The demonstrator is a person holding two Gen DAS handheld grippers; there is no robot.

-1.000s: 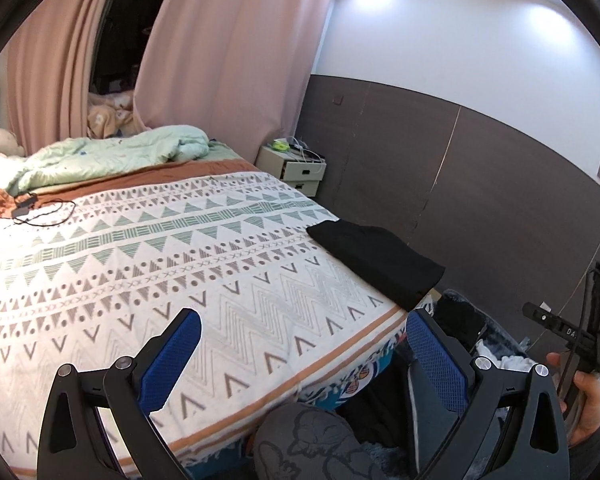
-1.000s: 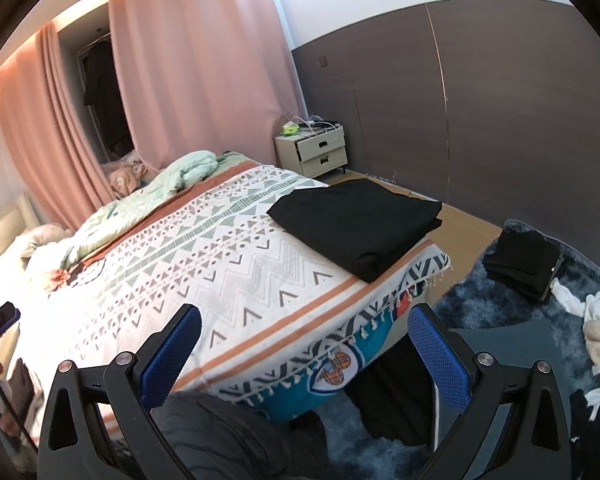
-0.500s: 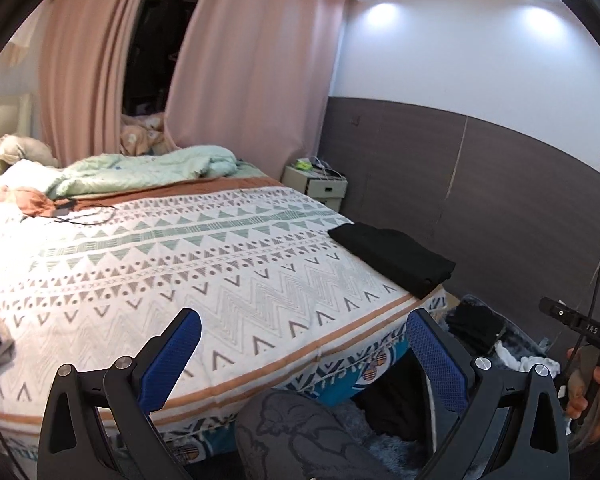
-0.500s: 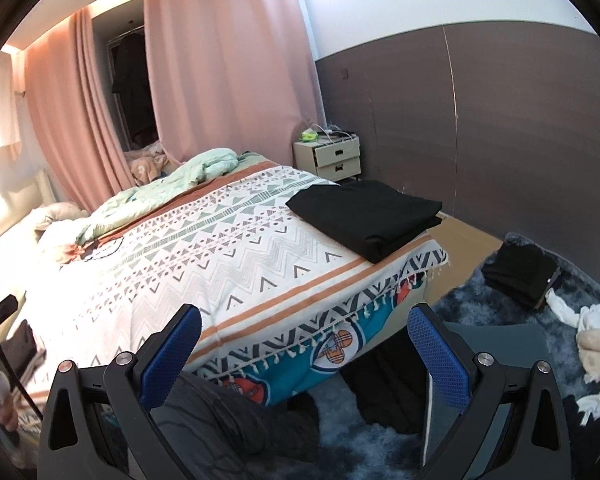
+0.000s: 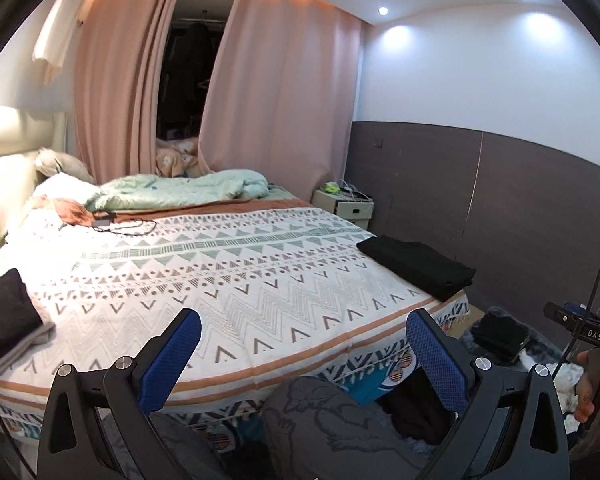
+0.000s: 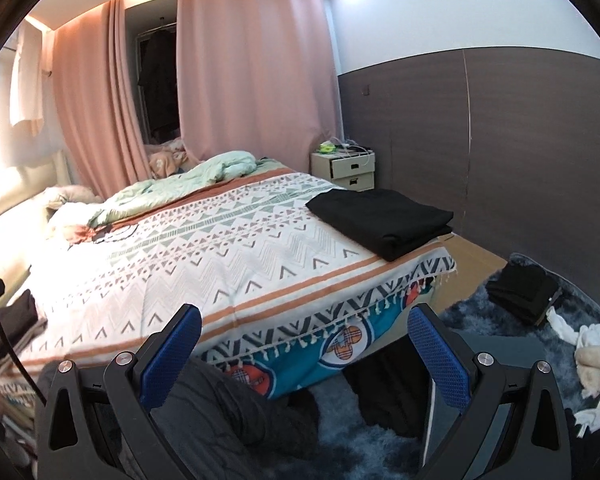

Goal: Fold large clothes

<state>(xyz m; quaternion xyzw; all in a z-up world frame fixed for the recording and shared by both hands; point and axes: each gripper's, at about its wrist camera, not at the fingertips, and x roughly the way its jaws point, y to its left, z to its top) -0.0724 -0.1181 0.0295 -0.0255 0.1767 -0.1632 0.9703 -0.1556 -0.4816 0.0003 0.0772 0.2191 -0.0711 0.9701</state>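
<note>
Blue textured pads line the two fingers of the left gripper [image 5: 302,354], which are spread wide apart and hold nothing, hovering off the foot edge of a bed covered by a white woven blanket with grey and green zigzag bands [image 5: 228,280]. In this left wrist view a folded black garment [image 5: 416,266] lies flat at the blanket's right corner near the foot edge. A second dark folded garment [image 5: 2,312] sits at the left edge of the bed, on top of lighter folded cloth. A crumpled mint-green duvet [image 5: 188,194] lies along the far edge by the pink curtains [image 5: 284,96], and a cream bedside cabinet [image 5: 346,208] stands beyond the far right corner. At the right border the person's right hand [image 5: 594,384] grips the black handle of the other tool.

In the right wrist view the right gripper [image 6: 304,354] also has its blue-padded fingers wide apart and empty, poised off the tasselled foot edge of the blanket [image 6: 204,264]. The folded black garment [image 6: 380,216] rests at the bed's right foot corner, a neat rectangle. On the shaggy blue-grey rug [image 6: 480,312] beside the bed sit another stack of black clothes [image 6: 522,290] and some crumpled white cloth [image 6: 592,344], close together.
</note>
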